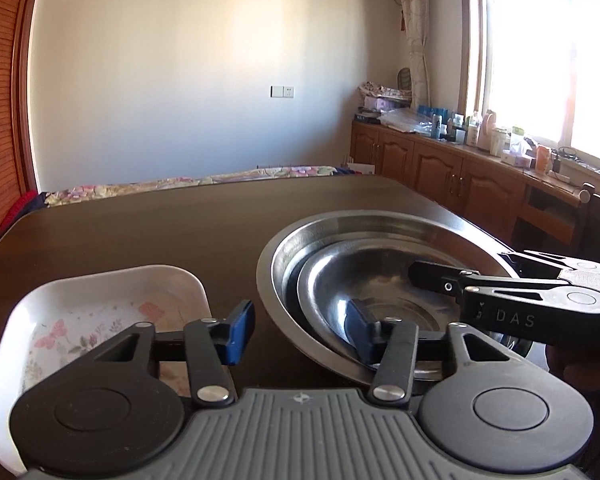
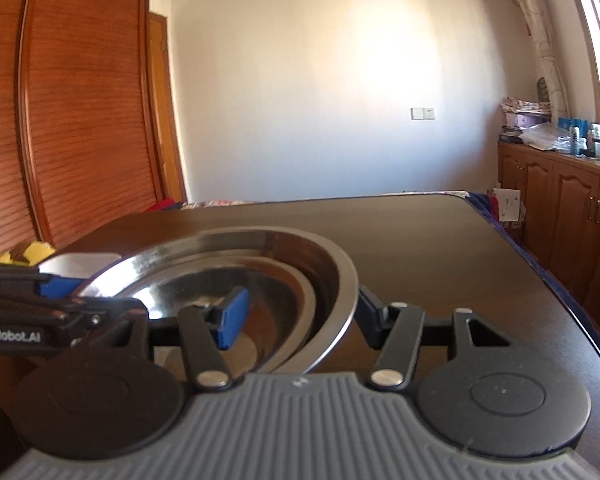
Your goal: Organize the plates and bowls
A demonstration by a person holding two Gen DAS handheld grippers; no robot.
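Left wrist view: left gripper (image 1: 300,330) spread across near rim of large steel bowl (image 1: 380,224) with smaller steel bowl (image 1: 384,276) nested inside on dark table (image 1: 140,232), floral dish (image 1: 100,300) just left; right gripper (image 2: 296,316) likewise spread astride the rim, probably steadying the stack.

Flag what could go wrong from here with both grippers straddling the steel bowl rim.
1. Both the left hand-held gripper and the right hand-held gripper stand open astride the large steel bowl rim; uneven closing or lifting could tip it.
2. The smaller steel bowl sits loose and off-centre inside, so it may slide or clatter on a lift.
3. The white floral dish lies close beside the left hand-held gripper's outer finger and could get nudged.
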